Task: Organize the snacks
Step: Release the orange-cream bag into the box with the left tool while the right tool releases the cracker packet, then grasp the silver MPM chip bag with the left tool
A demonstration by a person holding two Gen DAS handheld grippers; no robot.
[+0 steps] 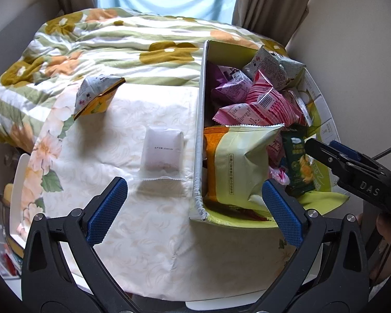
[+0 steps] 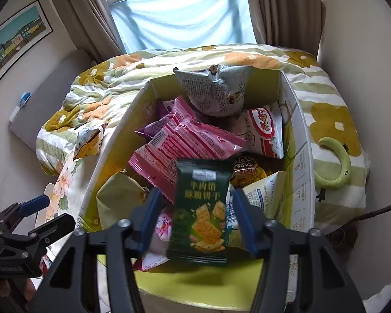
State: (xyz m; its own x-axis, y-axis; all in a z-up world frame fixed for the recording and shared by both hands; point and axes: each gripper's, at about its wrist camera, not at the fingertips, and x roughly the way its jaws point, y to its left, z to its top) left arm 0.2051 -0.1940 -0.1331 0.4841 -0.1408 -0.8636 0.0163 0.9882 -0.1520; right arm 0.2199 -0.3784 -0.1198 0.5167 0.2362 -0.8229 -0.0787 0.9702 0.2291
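**Both claws open at the snack box; dark green packet loose between the right claw's pads**

The cardboard box (image 2: 301, 156) is seen standing on a bed, on a pale floral sheet (image 1: 148, 224), along the sheet's right-hand edge in the left wrist view. It is filled with wrapped snacks: a pink striped packet (image 2: 185, 143), a grey printed pouch (image 2: 216, 91), a red-and-white bag (image 2: 266, 133), and a pale green bag (image 1: 242, 164) against the box's near left wall.

Right claw (image 2: 195, 216): the jaws are spread. A dark green cracker packet (image 2: 200, 208) is seen upright between the blue pads, inside the box at its near end; a gap shows on each side, so no grip is recorded. The frame is blurred here, and whether the packet rests on the snacks beneath cannot be told.

Left claw (image 1: 195, 203): the jaws are spread wide, with nothing between the pads. It is held over the box's near left corner.

Outside the box, two items are noted on the sheet: a white translucent packet (image 1: 163, 148) just beside the box's left wall, and a grey-and-yellow pouch (image 1: 96, 96) farther toward the sheet's far left edge, where the flowered quilt (image 1: 104, 41) begins.
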